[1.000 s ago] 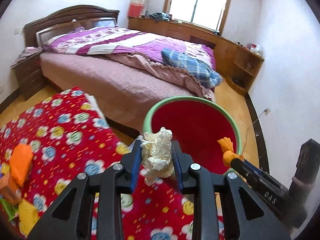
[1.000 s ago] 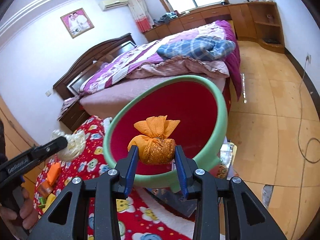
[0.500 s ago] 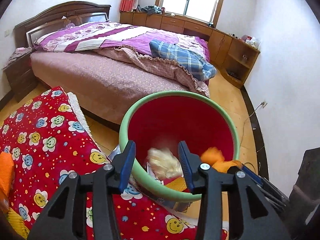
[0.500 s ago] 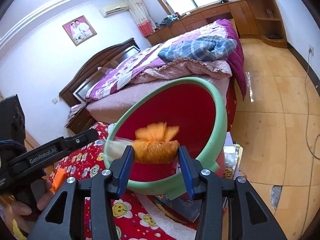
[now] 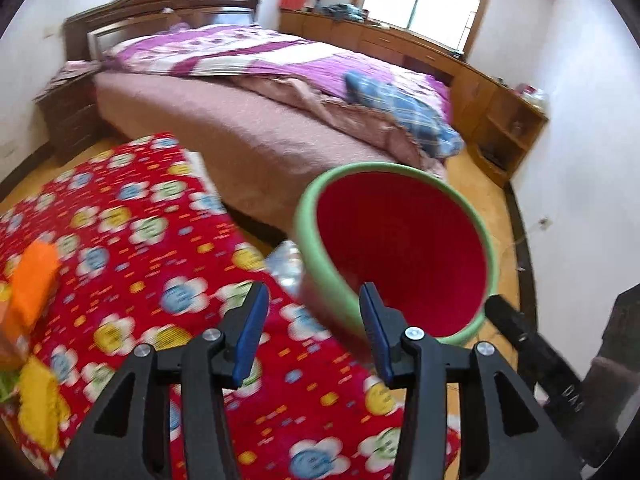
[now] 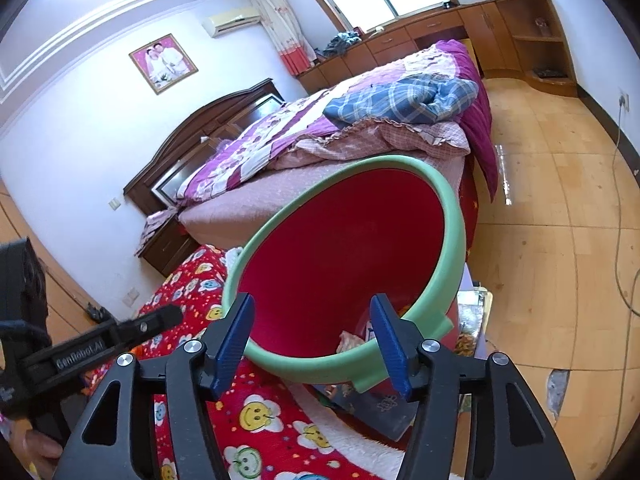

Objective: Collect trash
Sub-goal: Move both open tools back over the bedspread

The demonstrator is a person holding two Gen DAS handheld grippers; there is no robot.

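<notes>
both tongs, left tongs (image 5: 310,330) and right tongs (image 6: 314,342), are opening empty over the bin (image 6: 452,216); next trash (image 5: 34,282) is lying on the bench (image 5: 132,240), so approach it wide.

Red floral cloth (image 5: 168,240) (orange scraps (image 5: 34,284))

Bin (image 6: 448,216) mouth gapes unobstructed; bed (image 5: 248,128) blocks beyond
</notes>
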